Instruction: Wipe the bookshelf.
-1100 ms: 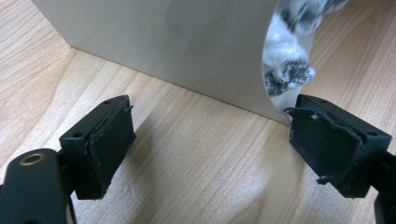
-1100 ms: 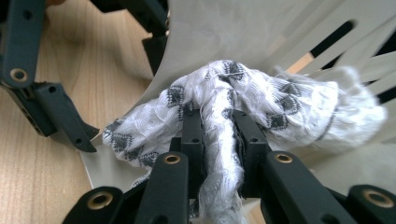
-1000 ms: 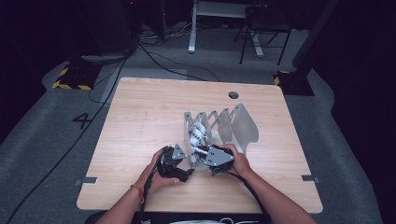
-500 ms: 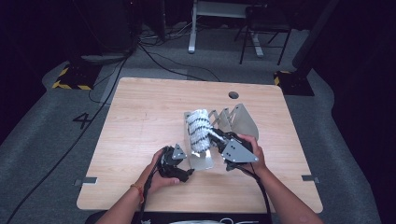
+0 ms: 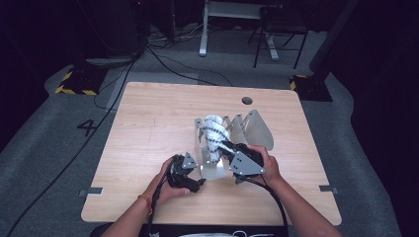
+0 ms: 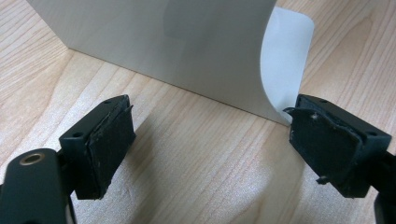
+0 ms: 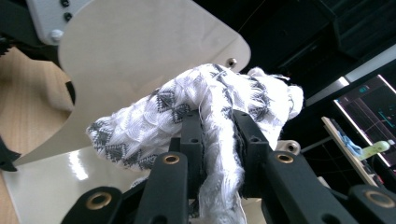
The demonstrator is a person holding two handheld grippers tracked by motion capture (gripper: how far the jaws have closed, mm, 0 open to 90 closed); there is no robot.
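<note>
Left hand-held gripper (image 5: 193,174): it sits low on the light wooden worktop (image 5: 148,128), at the near-left corner of the grey metal accordion rack with rounded fin plates (image 5: 257,129). In the left gripper view its jaws stand wide apart with nothing between them, facing the rack's nearest flat plate (image 6: 187,46); the right-hand pad (image 6: 327,144) is just beside that plate's edge. Judgement: it is placed there to steady the rack, not to grasp.

Centre: the white cloth with grey diamond pattern (image 5: 213,136) is bunched and raised over the rack's left fins, between two plates, apparently being fed into a slot.

Right hand-held gripper (image 5: 225,144): its jaws are closed tight on the cloth (image 7: 205,112), a fold pinched between the pads with loose threads hanging below. Holding it by the middle appears meant to keep the ends free to drape.

Edges and room: the rack's plates stand close together, so side clearance for the cloth is tight. The worktop is bare to the left and far side, with a cable hole (image 5: 247,100) beyond the rack. The near edge lies close under both forearms.
</note>
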